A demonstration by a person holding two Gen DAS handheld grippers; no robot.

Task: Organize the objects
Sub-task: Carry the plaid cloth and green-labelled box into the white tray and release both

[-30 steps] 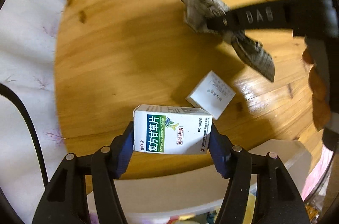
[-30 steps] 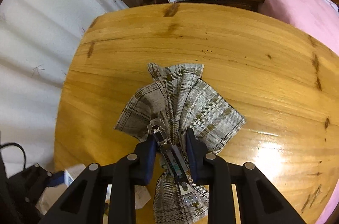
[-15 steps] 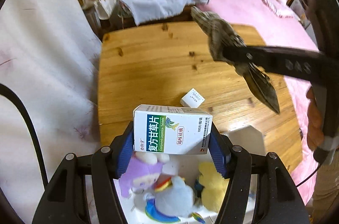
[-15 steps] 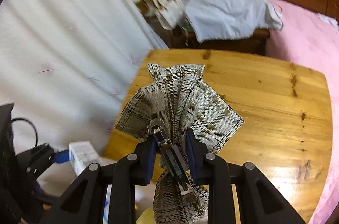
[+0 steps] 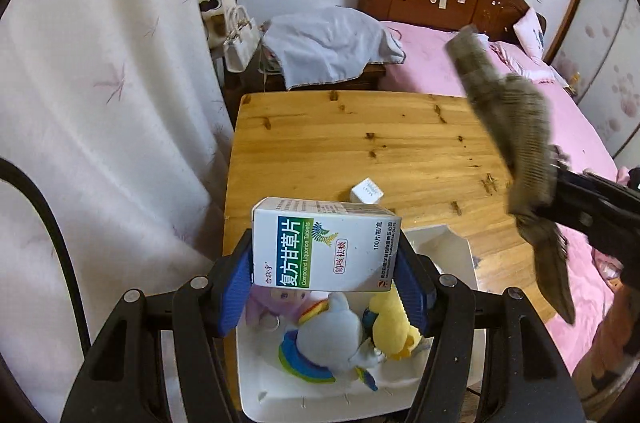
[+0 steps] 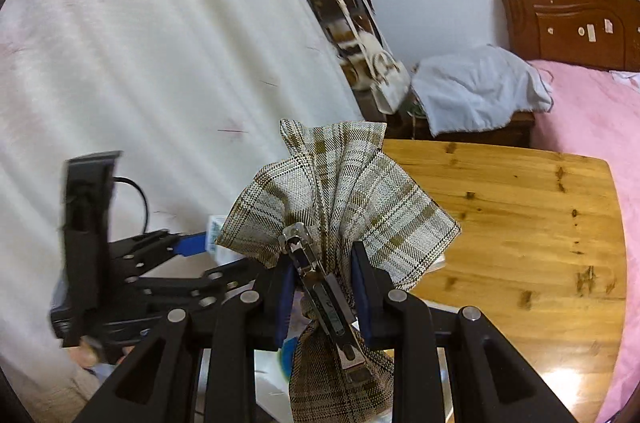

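The left tool (image 5: 325,273) clamps a white cardboard medicine box (image 5: 324,249) crosswise between its blue pads. The right tool (image 6: 322,293) pinches a brown plaid fabric bow with a metal clip (image 6: 340,207) (fanning above the fingertips).

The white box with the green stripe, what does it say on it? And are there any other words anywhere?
On the medicine box, held in the left gripper:
"复方甘草片"
"Compound Liquorice Tablets"
"100片/瓶/盒"
"镇咳祛痰", in the small red frame
"白敬宇", small and hard to be sure of

Its bottom line of print is too small to read.
The small white box on the table has print too small to read.
The plaid cloth bow in the right gripper: its metal clip shows no readable words.
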